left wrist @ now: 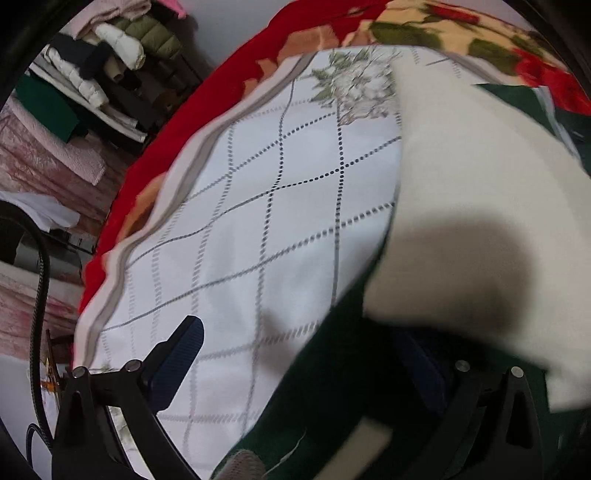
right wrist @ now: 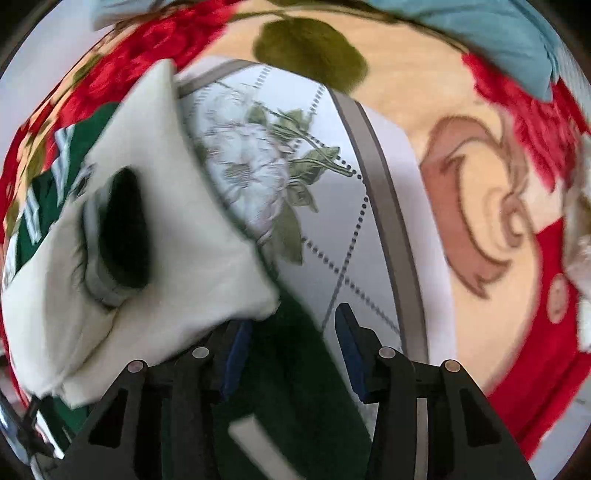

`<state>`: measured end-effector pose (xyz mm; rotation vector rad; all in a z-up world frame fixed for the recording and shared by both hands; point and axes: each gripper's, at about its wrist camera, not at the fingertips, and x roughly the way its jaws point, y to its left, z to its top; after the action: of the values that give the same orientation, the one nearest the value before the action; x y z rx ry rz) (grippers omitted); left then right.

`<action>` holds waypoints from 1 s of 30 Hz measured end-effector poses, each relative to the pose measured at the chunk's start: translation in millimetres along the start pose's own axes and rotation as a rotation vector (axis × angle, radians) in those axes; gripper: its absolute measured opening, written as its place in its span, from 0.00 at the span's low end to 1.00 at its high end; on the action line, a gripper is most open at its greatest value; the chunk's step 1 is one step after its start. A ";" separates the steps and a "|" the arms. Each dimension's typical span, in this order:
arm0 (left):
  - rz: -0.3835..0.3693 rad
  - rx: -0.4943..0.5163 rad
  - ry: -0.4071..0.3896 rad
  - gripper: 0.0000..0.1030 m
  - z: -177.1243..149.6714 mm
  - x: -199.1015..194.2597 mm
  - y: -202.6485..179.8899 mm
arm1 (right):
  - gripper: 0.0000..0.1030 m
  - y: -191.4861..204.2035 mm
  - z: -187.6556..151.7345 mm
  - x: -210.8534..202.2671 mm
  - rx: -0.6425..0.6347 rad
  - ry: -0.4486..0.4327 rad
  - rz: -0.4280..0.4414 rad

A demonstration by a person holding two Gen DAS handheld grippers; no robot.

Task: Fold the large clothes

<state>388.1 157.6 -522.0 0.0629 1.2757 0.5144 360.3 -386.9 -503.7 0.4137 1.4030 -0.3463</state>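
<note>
A large dark green and cream garment (left wrist: pixel 461 206) lies on a white sheet (left wrist: pixel 258 229) with a dotted diamond grid. In the left wrist view its green part (left wrist: pixel 332 387) fills the lower middle. My left gripper (left wrist: pixel 306 354) is open; its left finger (left wrist: pixel 181 354) is over the sheet, its right finger is partly hidden under the cloth. In the right wrist view the garment (right wrist: pixel 155 266) shows a cream sleeve and a green cuff opening (right wrist: pixel 122 229). My right gripper (right wrist: pixel 291 350) is open, with green cloth (right wrist: pixel 291 387) between its fingers.
The sheet (right wrist: pixel 332 221) has a grey border and a printed flower, and lies on a red and cream floral blanket (right wrist: pixel 480 203). A blue cloth (right wrist: pixel 498 33) lies at the top right. Stacked clothes and jackets (left wrist: pixel 110 55) sit on shelves at the left.
</note>
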 end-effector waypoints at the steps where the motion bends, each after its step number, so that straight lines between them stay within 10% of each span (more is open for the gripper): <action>1: -0.014 0.010 -0.005 1.00 -9.0 -11.4 4.2 | 0.48 4.3 -5.7 -7.2 -0.007 0.001 0.012; 5: -0.038 0.032 0.026 1.00 -55.2 -43.1 23.0 | 0.48 44.3 -53.3 -32.1 -0.077 0.105 0.212; 13: 0.010 0.045 0.175 1.00 -136.4 -20.2 33.6 | 0.48 188.3 -150.7 58.3 -0.263 0.424 0.532; 16: 0.008 0.032 0.195 1.00 -148.2 -15.2 37.5 | 0.48 220.9 -169.0 90.8 -0.305 0.482 0.525; 18: 0.003 0.028 0.188 1.00 -151.8 -20.5 39.8 | 0.04 221.5 -176.5 90.6 -0.299 0.455 0.505; 24: -0.032 0.026 0.174 1.00 -158.3 -41.4 46.8 | 0.05 189.2 -163.4 47.3 -0.238 0.303 0.425; 30: -0.033 0.061 0.186 1.00 -167.6 -39.0 44.3 | 0.18 183.7 -172.3 69.8 -0.247 0.444 0.397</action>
<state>211.1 141.9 -523.9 0.0463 1.4718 0.4606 305.9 -142.8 -579.4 0.5736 1.7245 0.2579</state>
